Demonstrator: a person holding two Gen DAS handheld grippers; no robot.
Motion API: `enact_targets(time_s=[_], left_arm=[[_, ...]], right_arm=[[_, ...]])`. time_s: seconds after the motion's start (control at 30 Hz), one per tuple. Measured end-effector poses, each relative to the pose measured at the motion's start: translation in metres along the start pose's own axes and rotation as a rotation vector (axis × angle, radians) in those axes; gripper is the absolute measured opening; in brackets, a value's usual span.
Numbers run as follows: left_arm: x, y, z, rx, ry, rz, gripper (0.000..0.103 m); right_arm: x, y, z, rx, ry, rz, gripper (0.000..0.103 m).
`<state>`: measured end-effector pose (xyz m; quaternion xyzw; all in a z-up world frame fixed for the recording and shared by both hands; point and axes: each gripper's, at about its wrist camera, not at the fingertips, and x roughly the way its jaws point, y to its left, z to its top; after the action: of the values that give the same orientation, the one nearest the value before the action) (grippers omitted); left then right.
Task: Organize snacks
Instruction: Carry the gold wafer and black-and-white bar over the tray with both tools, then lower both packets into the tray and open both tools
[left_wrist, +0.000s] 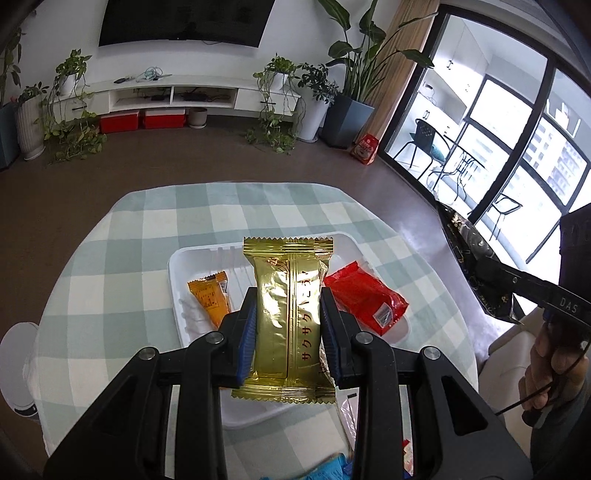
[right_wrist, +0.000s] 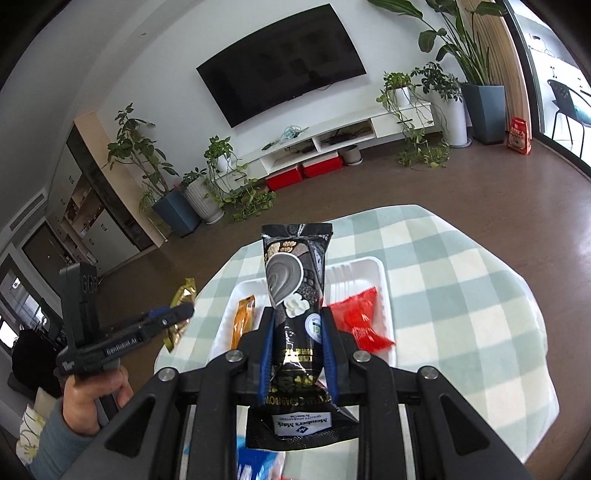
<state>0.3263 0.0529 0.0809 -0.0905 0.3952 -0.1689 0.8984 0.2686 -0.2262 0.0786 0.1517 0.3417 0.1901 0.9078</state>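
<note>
While blue-padded fingers (left_wrist: 248, 328) pinch: crinkly gold packet (left_wrist: 284, 314), glossy black packet (right_wrist: 295, 295).

Glossy gold foil wrapper (left_wrist: 284, 317); matt checked cloth (left_wrist: 110, 295).

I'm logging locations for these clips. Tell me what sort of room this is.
Most likely a home living room: a wall-mounted TV above a low white media shelf, potted plants along the wall, and a table with a checked tablecloth in front.
</note>
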Motion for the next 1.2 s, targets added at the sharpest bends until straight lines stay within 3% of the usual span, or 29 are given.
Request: enact_targets(time_s=[0.27,0.43,0.8,1.2], left_arm=[[0.07,0.023,0.001,-0.039,0.076,0.007,0.029],[0.101,0.026,-0.003,-0.035,0.109,0.018,0.029],[0.142,0.036,-0.01,-0.04,0.16,0.051,0.029],[0.154,0.038,-0.016,-0.031,0.191,0.063,0.03]], right_arm=[[0.083,-0.004,-0.001,0.003,0.115,-0.082,0.025],[0.113,-0.012,-0.011,0.011,0.162,-0.128,0.025],[0.146,-0.014,-0.022,-0.018,0.208,-0.171,0.025],[0.153,-0.009,-0.026,-0.052,0.215,-0.172,0.027]])
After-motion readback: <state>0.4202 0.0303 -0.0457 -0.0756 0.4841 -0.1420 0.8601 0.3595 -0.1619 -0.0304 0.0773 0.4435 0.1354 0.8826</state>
